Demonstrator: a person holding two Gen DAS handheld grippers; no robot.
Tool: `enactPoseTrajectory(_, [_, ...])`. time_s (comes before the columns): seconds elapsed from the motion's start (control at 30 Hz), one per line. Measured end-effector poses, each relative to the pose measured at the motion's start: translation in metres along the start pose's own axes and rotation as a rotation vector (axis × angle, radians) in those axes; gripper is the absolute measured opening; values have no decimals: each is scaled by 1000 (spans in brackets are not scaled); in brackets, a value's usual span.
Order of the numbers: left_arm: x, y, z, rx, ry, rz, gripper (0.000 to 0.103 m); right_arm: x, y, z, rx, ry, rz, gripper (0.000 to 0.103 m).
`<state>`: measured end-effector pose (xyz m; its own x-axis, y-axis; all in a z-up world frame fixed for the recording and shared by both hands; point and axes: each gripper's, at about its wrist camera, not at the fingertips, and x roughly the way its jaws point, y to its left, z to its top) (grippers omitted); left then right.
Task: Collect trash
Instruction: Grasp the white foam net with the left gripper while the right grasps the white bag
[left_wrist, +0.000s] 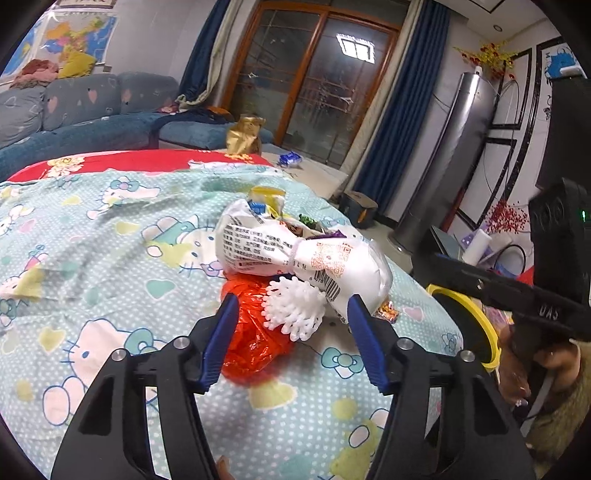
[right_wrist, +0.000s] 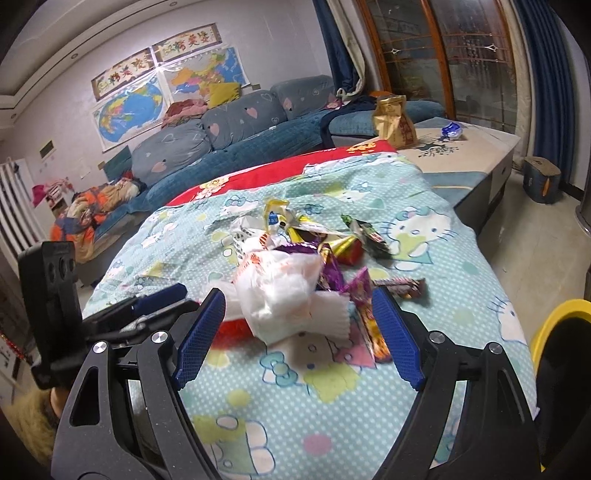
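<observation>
Trash pile sits mid-table on the Hello Kitty cloth (left_wrist: 110, 236), which covers a red cloth (right_wrist: 280, 166) showing at the far edge. Left gripper (left_wrist: 291, 306): jaws partly open, blue pads either side of the near end of the pile, with the orange plastic bag (left_wrist: 255, 332) and a white spiky foam net (left_wrist: 295, 310) between them. Left pad looks to be against the orange bag, right pad just beside the white printed wrapper (left_wrist: 295, 254) with the barcode; can't tell whether either pad is actually pressing, nothing looks lifted. Right gripper (right_wrist: 299, 317): jaws wide open, straddling the same pile from the other side, with a crumpled white bag (right_wrist: 280, 291) and ribbed white foam (right_wrist: 328, 314) between the pads, purple candy wrappers (right_wrist: 354, 288) just inside the right pad. Pads don't visibly clamp anything. More wrappers lie behind: yellow packet (right_wrist: 275, 212), green-black wrapper (right_wrist: 365, 230), brown bar wrapper (right_wrist: 400, 286) off to the right, apart from the main heap. Yellow-rimmed bin (right_wrist: 554, 325) sits at the table's right edge, near the right gripper; in the left wrist view it shows behind the right gripper body, with a hand (left_wrist: 524, 369) on the handle. Gold bag (right_wrist: 393, 122) and a blue wrapper (right_wrist: 452, 131) sit on the far end of the table, well apart from the pile.
</observation>
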<state>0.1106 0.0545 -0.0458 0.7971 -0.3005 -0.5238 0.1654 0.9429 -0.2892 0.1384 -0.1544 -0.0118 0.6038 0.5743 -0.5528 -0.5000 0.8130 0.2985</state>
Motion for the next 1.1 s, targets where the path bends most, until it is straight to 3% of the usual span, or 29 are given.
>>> enactPoseTrajectory(0.33, [20, -2, -3, 21, 47, 2, 43, 33, 2, 12, 19, 70, 39, 74])
enactPoseTrajectory(0.57, [21, -5, -9, 17, 47, 1, 27, 49, 8, 8, 21, 113, 57, 73])
enactPoseTrajectory(0.77, [19, -10, -10, 19, 43, -6, 14, 53, 8, 3, 45, 140, 71, 45])
enactPoseTrajectory(1.1, [-1, -26, -6, 72, 1, -22, 10, 25, 13, 10, 45, 69, 90, 34])
